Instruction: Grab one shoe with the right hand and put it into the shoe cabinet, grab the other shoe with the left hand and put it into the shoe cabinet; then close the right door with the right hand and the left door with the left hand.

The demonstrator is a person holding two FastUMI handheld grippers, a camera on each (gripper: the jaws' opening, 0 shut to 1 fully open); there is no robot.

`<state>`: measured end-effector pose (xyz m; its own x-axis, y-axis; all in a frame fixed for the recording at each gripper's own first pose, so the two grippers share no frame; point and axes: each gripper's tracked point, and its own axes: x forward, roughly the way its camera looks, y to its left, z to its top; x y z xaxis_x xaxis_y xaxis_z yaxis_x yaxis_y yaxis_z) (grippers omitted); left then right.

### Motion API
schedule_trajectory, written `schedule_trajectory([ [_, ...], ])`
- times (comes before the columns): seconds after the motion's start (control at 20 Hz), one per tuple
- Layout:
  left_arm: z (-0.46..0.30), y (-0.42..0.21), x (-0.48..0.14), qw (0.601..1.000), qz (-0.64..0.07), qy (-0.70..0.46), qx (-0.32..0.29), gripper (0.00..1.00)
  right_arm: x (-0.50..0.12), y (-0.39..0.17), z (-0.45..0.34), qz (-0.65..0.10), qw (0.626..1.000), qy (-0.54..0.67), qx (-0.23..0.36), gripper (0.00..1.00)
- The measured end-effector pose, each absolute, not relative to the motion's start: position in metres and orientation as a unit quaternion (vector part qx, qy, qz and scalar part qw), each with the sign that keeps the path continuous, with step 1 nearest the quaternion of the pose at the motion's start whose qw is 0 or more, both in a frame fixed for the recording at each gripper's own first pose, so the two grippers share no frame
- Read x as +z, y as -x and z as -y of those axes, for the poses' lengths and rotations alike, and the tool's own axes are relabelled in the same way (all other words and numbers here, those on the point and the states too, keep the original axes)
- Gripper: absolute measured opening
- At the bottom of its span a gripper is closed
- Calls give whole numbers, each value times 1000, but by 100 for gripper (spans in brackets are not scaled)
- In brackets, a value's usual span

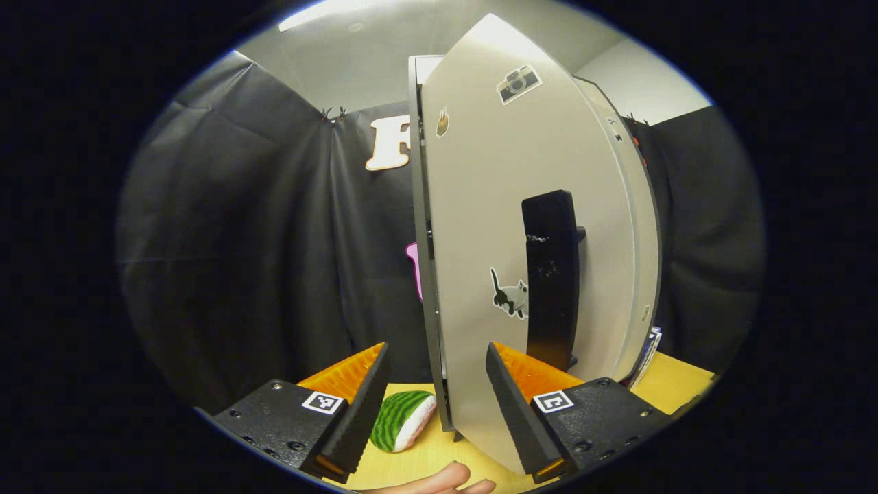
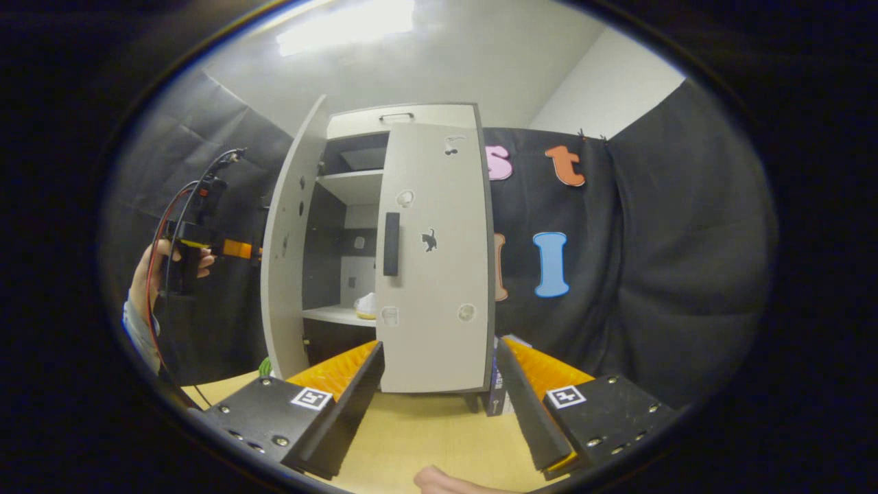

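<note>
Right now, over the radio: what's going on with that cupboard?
Both grippers open. Right door shut, left door ajar, shoe on shelf. Nothing blocking.

The right door (image 2: pixel 435 254) of the shoe cabinet (image 2: pixel 363 123) stands nearly shut and covers most of the front. Between it and the open left door (image 2: pixel 285 254) a narrow gap stays free, and through it a shelf (image 2: pixel 336 314) with a shoe (image 2: pixel 365 305) on it is seen. The left gripper (image 2: pixel 250 250) is at the outer side of the left door. In the left gripper view this door (image 1: pixel 521 261) stands close ahead, its black handle (image 1: pixel 552 274) sticking out. A watermelon toy (image 1: pixel 401 420) lies on the table (image 1: pixel 425 453) beside the door. The table before the cabinet is free.
</note>
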<state>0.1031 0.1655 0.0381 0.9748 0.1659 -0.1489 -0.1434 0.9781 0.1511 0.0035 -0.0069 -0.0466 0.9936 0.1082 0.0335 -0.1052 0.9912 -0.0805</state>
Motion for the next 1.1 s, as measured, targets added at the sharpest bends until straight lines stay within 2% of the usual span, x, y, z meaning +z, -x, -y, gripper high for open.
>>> schedule_trajectory([
  [0.05,-163,-106,37,991,-81,-67,79,84,-49,-3,4,15,998,29,59,98],
  [0.4,-109,-130,5,992,-113,-44,32,86,-56,-6,5,4,999,21,43,98],
  [0.5,-100,-124,-6,990,-123,-58,42,93,-57,-4,11,1,999,17,32,98],
  [0.65,-91,-114,-1,992,-95,-76,39,93,-60,-4,16,-4,1000,17,20,98],
  [0.75,-88,-101,-1,990,-100,-76,58,98,-63,-7,18,-8,1000,16,18,98],
  [0.8,-86,-92,-1,990,-100,-74,64,95,-64,-7,19,-10,1000,12,15,98],
  [1.1,-76,-51,8,994,-78,-51,52,96,-61,-2,27,-11,1000,-6,6,98],
])
